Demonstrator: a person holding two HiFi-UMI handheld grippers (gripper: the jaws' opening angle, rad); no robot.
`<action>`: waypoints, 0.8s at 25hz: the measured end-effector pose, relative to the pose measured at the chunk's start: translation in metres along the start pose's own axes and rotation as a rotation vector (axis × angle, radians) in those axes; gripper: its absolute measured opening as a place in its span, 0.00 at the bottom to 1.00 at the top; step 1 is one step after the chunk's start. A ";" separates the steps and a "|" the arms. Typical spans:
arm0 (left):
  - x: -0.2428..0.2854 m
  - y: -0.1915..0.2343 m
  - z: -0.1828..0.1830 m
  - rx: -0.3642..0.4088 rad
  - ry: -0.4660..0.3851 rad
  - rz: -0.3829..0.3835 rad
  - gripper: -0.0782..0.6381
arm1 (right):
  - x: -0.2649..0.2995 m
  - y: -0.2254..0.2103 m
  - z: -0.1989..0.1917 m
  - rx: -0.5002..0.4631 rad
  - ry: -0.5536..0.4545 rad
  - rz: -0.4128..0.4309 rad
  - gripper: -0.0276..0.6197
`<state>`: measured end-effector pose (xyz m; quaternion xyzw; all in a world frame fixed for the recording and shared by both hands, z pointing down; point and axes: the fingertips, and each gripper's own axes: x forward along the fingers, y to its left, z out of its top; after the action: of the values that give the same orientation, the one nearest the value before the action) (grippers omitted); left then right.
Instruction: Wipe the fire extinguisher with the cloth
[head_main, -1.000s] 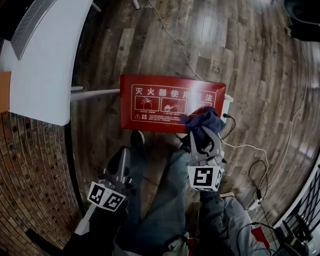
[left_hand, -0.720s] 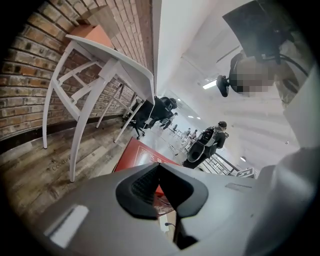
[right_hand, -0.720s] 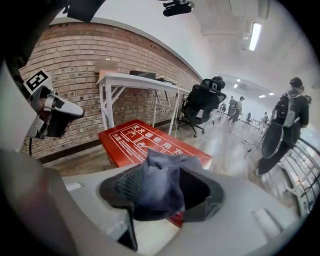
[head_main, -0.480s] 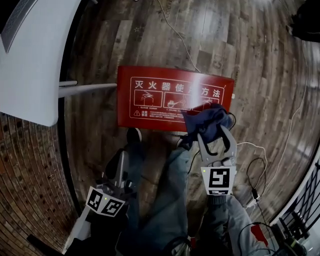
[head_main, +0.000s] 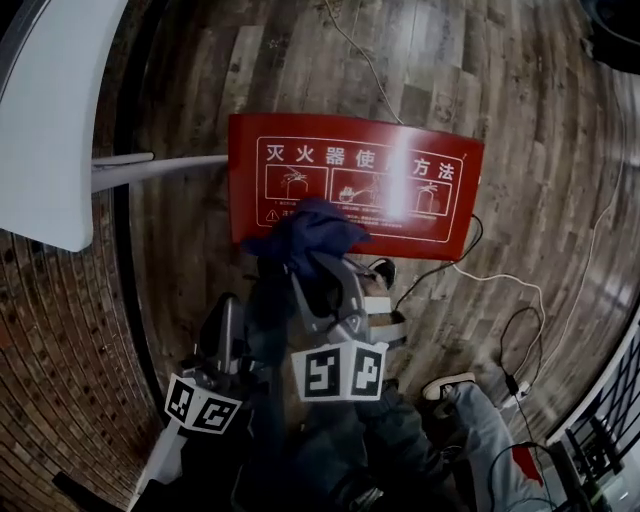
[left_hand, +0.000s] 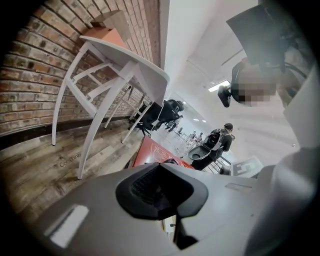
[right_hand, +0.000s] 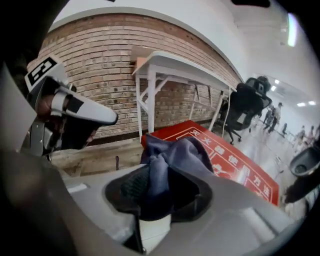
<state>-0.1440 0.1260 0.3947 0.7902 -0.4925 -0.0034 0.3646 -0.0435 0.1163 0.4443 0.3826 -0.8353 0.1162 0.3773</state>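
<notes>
A flat red fire extinguisher box (head_main: 355, 185) with white lettering lies on the wood floor. A dark blue cloth (head_main: 305, 232) hangs bunched over the box's near edge, left of its middle. My right gripper (head_main: 322, 270) is shut on the cloth; its jaws have just been closing with the cloth between them. In the right gripper view the cloth (right_hand: 172, 155) fills the jaws (right_hand: 157, 187), with the red box (right_hand: 235, 160) beyond. My left gripper (head_main: 226, 335) hovers lower left, short of the box, shut and holding nothing. In its own view the left gripper (left_hand: 160, 192) is shut and the red box (left_hand: 152, 152) peeks over it.
A white table (head_main: 50, 130) with a slanted leg (head_main: 160, 165) stands at the left, by a brick wall (head_main: 60, 340). Cables (head_main: 490, 290) trail across the floor right of the box. My legs and a shoe (head_main: 450, 385) are below. Office chairs and people (left_hand: 222, 142) are far off.
My right gripper has carried the cloth leftward from the box's right end to its near edge left of centre, its jaws wider midway and narrower now. The left gripper has barely shifted.
</notes>
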 end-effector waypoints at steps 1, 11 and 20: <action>-0.001 0.001 0.000 0.004 -0.001 0.003 0.09 | 0.002 0.003 0.002 -0.028 -0.008 -0.001 0.22; 0.001 -0.019 -0.020 0.009 0.044 -0.028 0.09 | -0.093 -0.091 -0.137 0.069 0.101 -0.363 0.20; 0.000 -0.018 -0.031 0.006 0.056 -0.014 0.09 | -0.042 -0.062 -0.158 0.092 0.079 -0.344 0.20</action>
<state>-0.1188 0.1483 0.4068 0.7945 -0.4766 0.0176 0.3760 0.1044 0.1734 0.5169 0.5318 -0.7358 0.1030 0.4064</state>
